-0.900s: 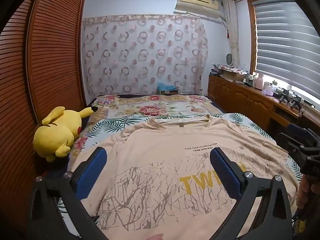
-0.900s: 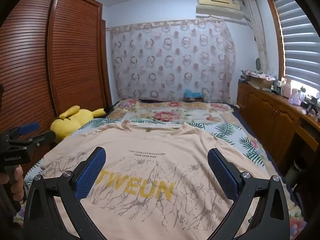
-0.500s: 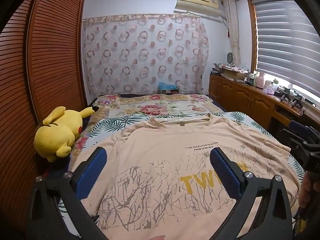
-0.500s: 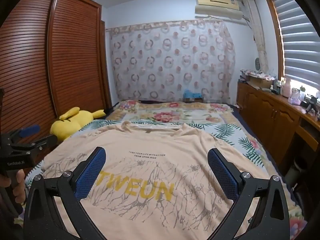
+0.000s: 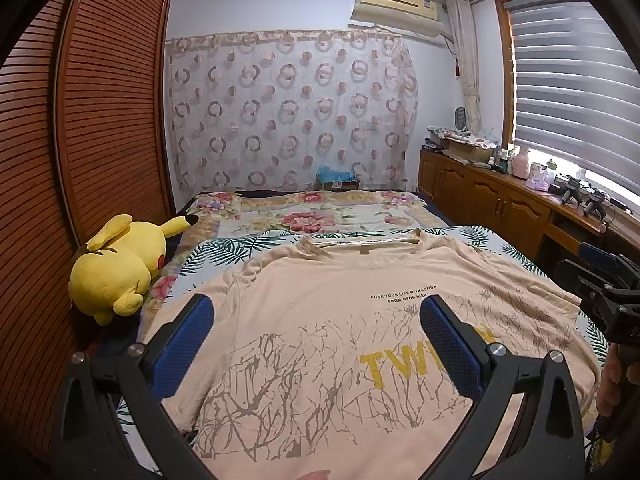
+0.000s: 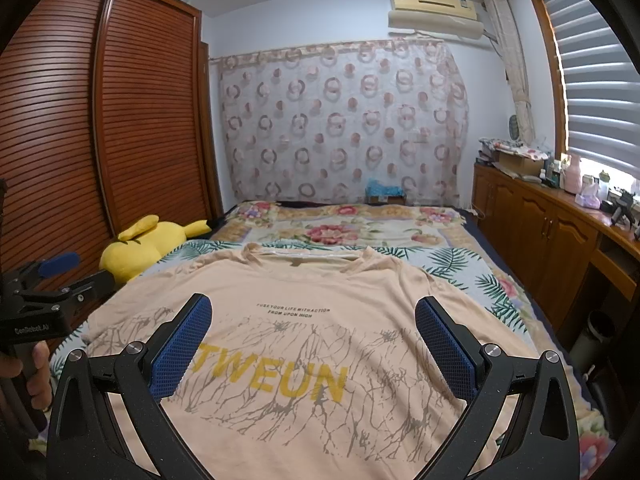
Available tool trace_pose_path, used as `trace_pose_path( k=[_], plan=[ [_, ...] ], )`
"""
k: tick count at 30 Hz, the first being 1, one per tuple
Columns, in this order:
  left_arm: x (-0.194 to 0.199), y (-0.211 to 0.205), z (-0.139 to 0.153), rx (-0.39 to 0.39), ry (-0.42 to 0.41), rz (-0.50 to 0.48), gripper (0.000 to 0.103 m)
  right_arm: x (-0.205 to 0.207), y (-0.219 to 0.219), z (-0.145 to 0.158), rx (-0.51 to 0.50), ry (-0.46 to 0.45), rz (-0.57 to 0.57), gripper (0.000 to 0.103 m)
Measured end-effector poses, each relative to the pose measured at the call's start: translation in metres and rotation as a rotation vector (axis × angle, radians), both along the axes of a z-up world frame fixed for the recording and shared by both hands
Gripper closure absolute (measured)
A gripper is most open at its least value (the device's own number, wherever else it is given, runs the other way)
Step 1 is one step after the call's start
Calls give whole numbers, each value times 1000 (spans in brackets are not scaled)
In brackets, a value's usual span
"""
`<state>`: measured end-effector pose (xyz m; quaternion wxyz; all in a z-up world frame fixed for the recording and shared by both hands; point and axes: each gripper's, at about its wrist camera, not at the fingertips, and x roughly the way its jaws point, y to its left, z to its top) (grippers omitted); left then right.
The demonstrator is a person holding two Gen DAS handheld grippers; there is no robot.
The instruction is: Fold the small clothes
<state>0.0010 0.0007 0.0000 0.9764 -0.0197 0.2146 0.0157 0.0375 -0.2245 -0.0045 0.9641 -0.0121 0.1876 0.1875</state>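
T-shirt (image 5: 328, 344), peach with yellow lettering, lies spread flat and face up on the bed (image 6: 460, 264), collar toward the far end. Both the left gripper (image 5: 316, 320) and the right gripper (image 6: 314, 320) hang above its lower half with jaws spread wide, nothing between them. A yellow plush toy (image 5: 116, 268) rests by the wooden wardrobe (image 5: 100, 120); a patterned curtain (image 6: 344, 120) covers the far wall.

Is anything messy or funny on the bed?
Mostly tidy. The peach T-shirt lies flat, print up, though its right sleeve is bunched. The yellow plush toy is tipped over by the wardrobe.
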Motion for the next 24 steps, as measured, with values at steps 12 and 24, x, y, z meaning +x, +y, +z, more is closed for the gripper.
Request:
trace_pose_path(
  k=[12,24],
  plan=[
    [-3,-3,4,4,-9,2,0,1,0,4,2,-2,-1,0],
    [-6,-4,6,3,-17,3,0,0,0,3,4,-4,0,0]
  ],
)
